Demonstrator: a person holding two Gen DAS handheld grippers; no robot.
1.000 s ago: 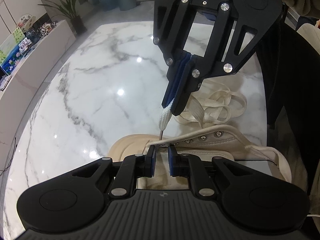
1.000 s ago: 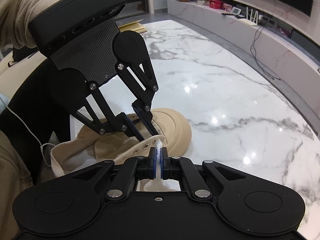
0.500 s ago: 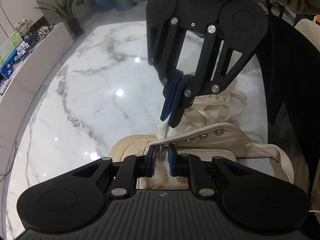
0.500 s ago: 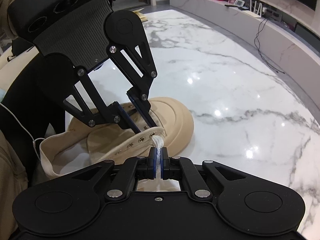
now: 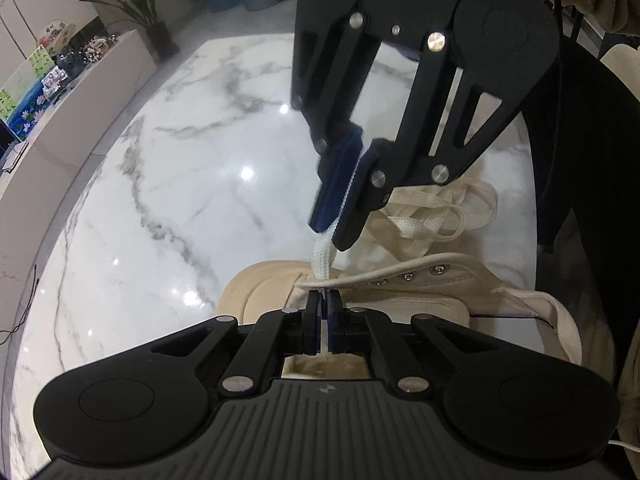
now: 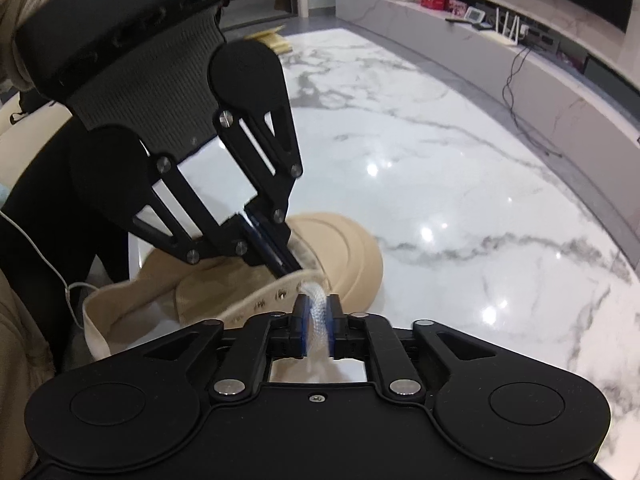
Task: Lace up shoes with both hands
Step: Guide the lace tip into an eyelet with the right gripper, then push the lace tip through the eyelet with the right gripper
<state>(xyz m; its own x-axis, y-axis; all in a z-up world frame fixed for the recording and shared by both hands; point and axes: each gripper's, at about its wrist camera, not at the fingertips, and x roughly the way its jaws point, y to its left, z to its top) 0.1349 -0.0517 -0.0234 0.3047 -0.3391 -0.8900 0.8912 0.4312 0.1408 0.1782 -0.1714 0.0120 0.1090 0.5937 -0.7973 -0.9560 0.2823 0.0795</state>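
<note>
On the left we see the marble table running bare out to its curved edge, with only the cream canvas shoe near us, its rubber toe cap pointing away.

Moving right to the shoe, our left gripper sits at the front end of the eyelet row, its jaws pinched down on the lace tip just where it pokes through the first eyelet; they have just been closing, and the tip is between them.

Above it, our right gripper comes down from the upper right. Its jaws have just been opening and stand a little apart, with the white lace running loosely between the pads, so we judge it is letting go rather than gripping. The right wrist view shows the same: lace in the gap, pads not pressing.

Further right, the remaining metal eyelets on that flap are empty, and the rest of the lace lies in a loose heap on the table just beyond the shoe.

We judge the lacing barely begun: one eyelet threaded, the pull-through and all other eyelets left.
</note>
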